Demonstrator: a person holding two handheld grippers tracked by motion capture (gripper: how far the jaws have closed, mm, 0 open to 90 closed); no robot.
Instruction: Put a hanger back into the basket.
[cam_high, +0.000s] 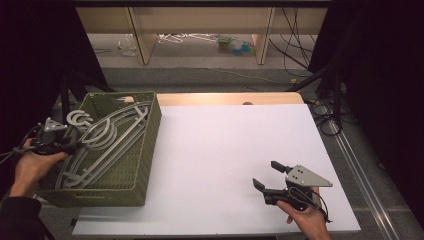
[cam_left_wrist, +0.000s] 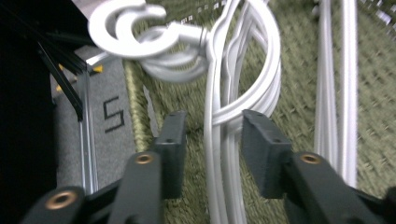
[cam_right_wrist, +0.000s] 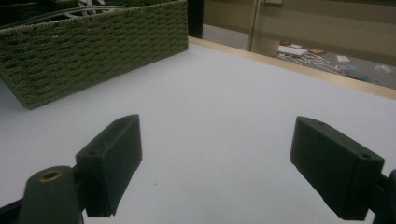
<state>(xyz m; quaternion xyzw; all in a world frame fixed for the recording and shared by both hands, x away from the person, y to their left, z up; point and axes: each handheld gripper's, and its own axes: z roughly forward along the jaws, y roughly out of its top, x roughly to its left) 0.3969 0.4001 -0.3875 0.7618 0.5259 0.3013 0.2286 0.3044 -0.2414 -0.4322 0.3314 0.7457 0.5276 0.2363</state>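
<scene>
A green woven basket (cam_high: 148, 150) stands at the table's left and holds several white plastic hangers (cam_high: 107, 142). My left gripper (cam_high: 74, 146) reaches into the basket from its left side. In the left gripper view the left gripper (cam_left_wrist: 212, 128) stands open, with the hangers' thin bars (cam_left_wrist: 219, 140) running between its jaws and their hooks (cam_left_wrist: 140, 35) bunched above. My right gripper (cam_high: 267, 175) rests low over the white table top at the front right. It is open wide with nothing between its jaws (cam_right_wrist: 215, 154). The basket's wall (cam_right_wrist: 93, 46) lies off to its left.
The white table top (cam_high: 225, 140) stretches between the basket and the right gripper. A wooden edge (cam_high: 225, 98) runs along the far side. Beyond it stand shelf legs and small clutter on the floor (cam_high: 230, 45). Cables (cam_high: 325, 115) hang at the right.
</scene>
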